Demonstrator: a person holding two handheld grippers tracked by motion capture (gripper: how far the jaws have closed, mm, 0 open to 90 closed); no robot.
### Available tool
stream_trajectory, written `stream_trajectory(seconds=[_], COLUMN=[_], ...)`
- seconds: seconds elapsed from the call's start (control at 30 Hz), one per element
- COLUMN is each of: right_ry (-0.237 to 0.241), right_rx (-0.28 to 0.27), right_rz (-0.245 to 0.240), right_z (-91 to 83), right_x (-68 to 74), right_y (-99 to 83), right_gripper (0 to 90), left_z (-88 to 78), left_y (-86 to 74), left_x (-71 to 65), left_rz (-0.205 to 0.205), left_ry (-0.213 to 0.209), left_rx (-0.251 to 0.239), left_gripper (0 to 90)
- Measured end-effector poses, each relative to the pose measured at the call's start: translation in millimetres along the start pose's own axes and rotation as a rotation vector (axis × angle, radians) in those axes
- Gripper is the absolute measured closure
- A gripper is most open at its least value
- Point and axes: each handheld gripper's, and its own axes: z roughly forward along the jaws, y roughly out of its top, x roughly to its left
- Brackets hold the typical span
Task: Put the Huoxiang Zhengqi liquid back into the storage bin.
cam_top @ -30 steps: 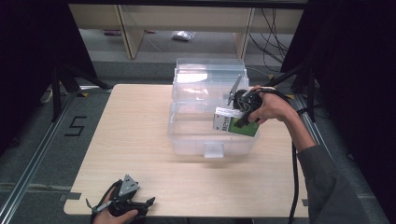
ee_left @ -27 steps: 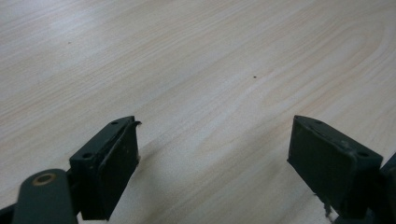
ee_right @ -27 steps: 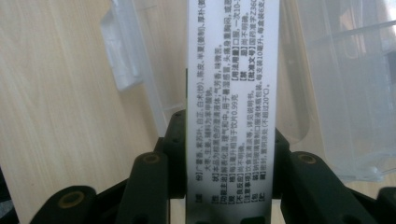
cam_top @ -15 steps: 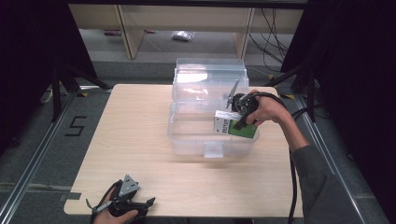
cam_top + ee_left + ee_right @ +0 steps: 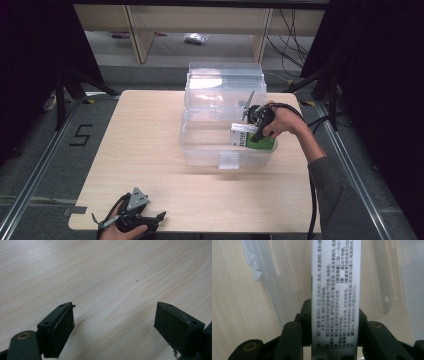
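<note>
Now the box (image 5: 335,290) sits clamped between the right gripper (image 5: 254,131) jaws.
Box inside the bin (image 5: 200,150); left gripper (image 5: 120,327) gapes empty on the table (image 5: 100,270).

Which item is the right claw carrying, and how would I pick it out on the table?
Start at the clear plastic storage bin with its lid open, at the far middle of the pale wooden table. Over the bin's right end, the right claw is shut on a green and white cardboard box. It is the one coloured thing there, with a white side of small black print.
</note>
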Motion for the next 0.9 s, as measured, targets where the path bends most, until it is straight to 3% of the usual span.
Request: stream_trajectory(seconds=[0.03, 0.1, 0.3, 0.33, 0.37, 0.43, 0.47, 0.5, 0.67, 0.73, 0.8, 0.83, 0.9], right_ry=[-0.003, 0.005, -0.004, 0.016, 0.017, 0.018, 0.028, 0.027, 0.028, 0.041, 0.036, 0.042, 0.041], right_rx=[-0.003, -0.002, -0.001, 0.016, 0.013, 0.018, 0.013, 0.013, 0.025, 0.017, 0.017, 0.014, 0.020], right_rz=[-0.013, 0.017, -0.047, -0.005, -0.014, 0.013, -0.014, -0.011, 0.024, -0.004, 0.020, -0.014, 0.009], right_z=[0.6, 2.0, 10.6, 13.6, 14.4, 15.4, 16.7, 17.5, 23.6, 26.8, 29.1, 30.5, 31.3], right_x=[-0.8, 2.2, -0.4, 1.5, 0.5, 2.1, 0.1, 0.4, 0.5, -1.7, 0.1, -1.3, -0.3], right_y=[0.2, 0.6, -0.2, -1.6, -2.0, -1.7, -1.7, -1.6, -3.5, -4.2, -5.0, -4.9, -5.7], right_gripper=[64.3, 64.3, 64.2, 64.2, 64.2, 64.2, 64.1, 64.1, 64.1, 64.0, 63.8, 63.7, 63.5], left_z=[0.1, -0.2, 0.4, -0.8, -1.0, -0.2, -0.2, -1.6, -1.9, -1.6, -1.3, -1.9, -1.5], left_y=[0.2, -0.5, -0.4, -0.3, -0.1, -0.2, -0.2, -0.2, -0.5, -0.5, -0.5, -0.5, -0.5], left_x=[0.6, 0.0, -0.3, 0.4, 0.6, 0.5, 0.5, 1.2, 1.1, 0.8, 0.5, 1.2, 0.6], left_rz=[0.005, 0.008, 0.000, 0.003, 0.004, 0.009, 0.009, 0.014, 0.010, 0.002, 0.004, 0.015, 0.004], left_ry=[-0.004, -0.016, 0.006, -0.011, -0.014, 0.002, 0.002, -0.015, -0.013, -0.012, -0.011, -0.011, -0.011], left_rx=[0.000, -0.003, -0.003, 0.004, 0.005, 0.006, 0.006, 0.014, 0.009, 0.003, 0.005, 0.013, 0.004], left_gripper=[15.6, 15.6, 15.5, 15.6, 15.6, 15.6, 15.6, 15.6, 15.6, 15.6, 15.6, 15.6, 15.6])
